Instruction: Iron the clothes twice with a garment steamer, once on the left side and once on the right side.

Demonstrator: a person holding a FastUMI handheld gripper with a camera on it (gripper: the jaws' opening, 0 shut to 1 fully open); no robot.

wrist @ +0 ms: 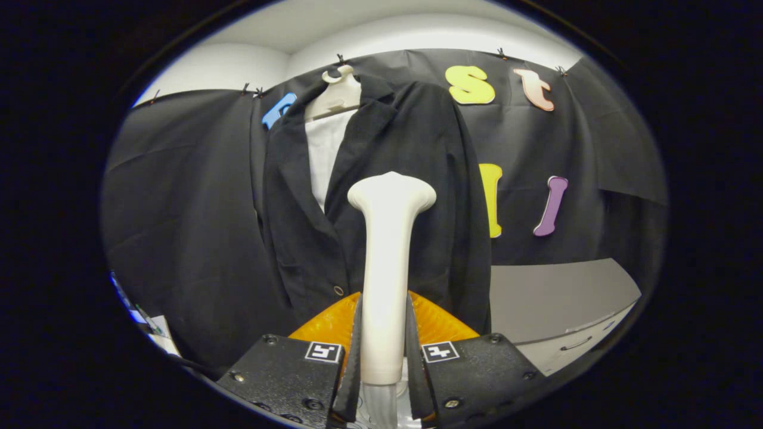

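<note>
Gripping steamer [387, 250], jaws closed, jacket [411, 179] just beyond

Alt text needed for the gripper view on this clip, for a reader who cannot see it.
The gripper is shut on the upright handle of a white garment steamer, whose head rises in front of a black jacket. The jacket hangs on a pale hanger over a white shirt; a grey cabinet stands beside it.

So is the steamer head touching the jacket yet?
Cannot tell. In the gripper view the tool is shut on the steamer, whose head overlaps the black jacket straight ahead, so no gap or contact shows.
</note>
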